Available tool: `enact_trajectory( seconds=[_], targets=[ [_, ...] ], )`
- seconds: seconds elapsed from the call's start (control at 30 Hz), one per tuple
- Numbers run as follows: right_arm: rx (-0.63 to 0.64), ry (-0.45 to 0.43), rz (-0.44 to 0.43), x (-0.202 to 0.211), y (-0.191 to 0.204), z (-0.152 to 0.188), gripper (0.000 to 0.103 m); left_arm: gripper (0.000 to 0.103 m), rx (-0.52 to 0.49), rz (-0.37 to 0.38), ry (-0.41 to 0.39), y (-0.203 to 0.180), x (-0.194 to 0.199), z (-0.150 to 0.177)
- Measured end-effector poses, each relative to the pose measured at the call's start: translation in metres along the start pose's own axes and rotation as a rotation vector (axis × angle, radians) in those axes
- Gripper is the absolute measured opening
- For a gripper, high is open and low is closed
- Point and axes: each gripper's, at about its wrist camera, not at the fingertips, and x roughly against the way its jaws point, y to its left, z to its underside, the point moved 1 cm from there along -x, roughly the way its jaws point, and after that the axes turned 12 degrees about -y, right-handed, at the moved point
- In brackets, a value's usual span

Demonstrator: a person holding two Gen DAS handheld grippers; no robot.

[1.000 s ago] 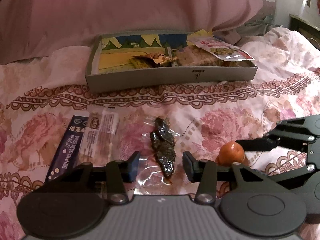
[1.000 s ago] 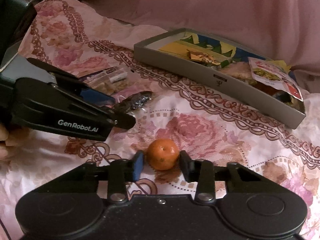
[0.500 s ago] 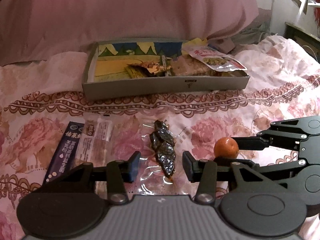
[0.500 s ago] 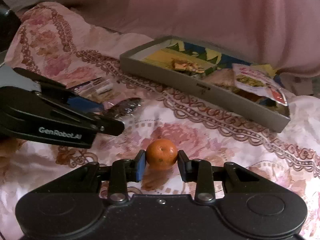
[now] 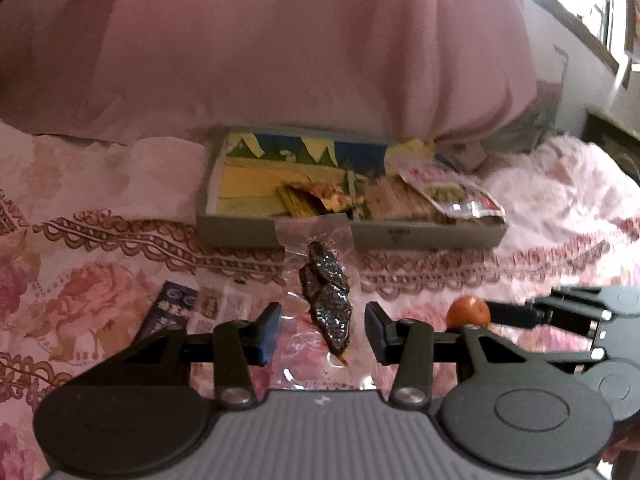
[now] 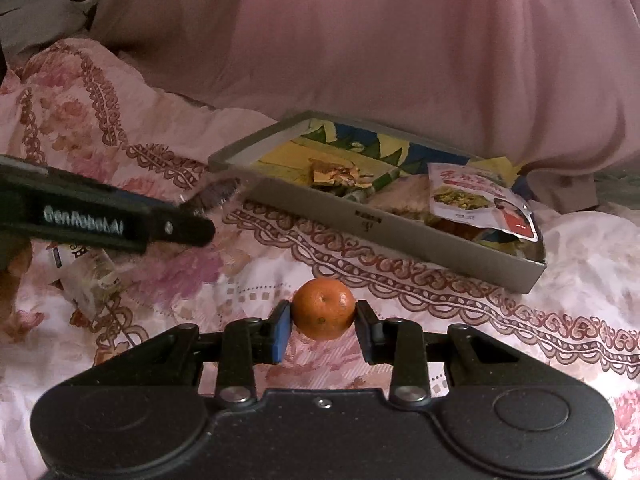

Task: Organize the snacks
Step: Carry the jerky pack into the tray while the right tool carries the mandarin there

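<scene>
My right gripper (image 6: 323, 326) is shut on a small orange (image 6: 323, 314) and holds it above the flowered bedspread; the orange also shows in the left wrist view (image 5: 468, 312). My left gripper (image 5: 322, 330) holds a clear pouch of dark dried snack (image 5: 326, 296), which stands up between its pads, lifted off the bed. A shallow grey box (image 5: 436, 236) with several snack packets lies farther back, also in the right wrist view (image 6: 400, 236). The left gripper's side (image 6: 104, 220) shows at the left of the right wrist view.
A blue sachet (image 5: 170, 310) and a clear packet (image 5: 224, 306) lie on the bedspread at the left; the clear packet also shows in the right wrist view (image 6: 90, 276). A red-and-white pouch (image 6: 476, 200) sticks out of the box. A big pink pillow (image 5: 280, 48) lies behind the box.
Both grippers have risen from the bed. The left one has lifted the dark snack pouch, the right one has lifted the orange. The box now sits closer in both views.
</scene>
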Motion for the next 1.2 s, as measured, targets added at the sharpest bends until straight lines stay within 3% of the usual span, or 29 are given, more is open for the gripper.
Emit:
enact_trajectory(
  seconds=[0.2, 0.47, 0.6, 0.87, 1.2],
  targets=[
    [-0.009, -0.063, 0.020, -0.007, -0.002, -0.015, 0.036, 0.049, 0.007, -0.024, -0.081, 0.007, -0.002, -0.020],
    [-0.019, -0.171, 0.072, -0.037, -0.011, -0.046, 0.036, 0.049, 0.068, -0.092, -0.194, 0.028, -0.046, -0.065],
    [-0.031, -0.176, 0.078, -0.057, -0.023, -0.051, 0.036, 0.049, 0.108, -0.123, -0.241, 0.040, -0.068, -0.068],
    [-0.034, -0.153, 0.085, -0.092, -0.028, -0.048, 0.036, 0.049, 0.087, -0.152, -0.243, 0.050, -0.103, -0.058],
    [-0.034, -0.110, 0.092, -0.114, -0.020, -0.047, 0.036, 0.049, 0.039, -0.140, -0.194, 0.044, -0.112, -0.052]
  ],
)
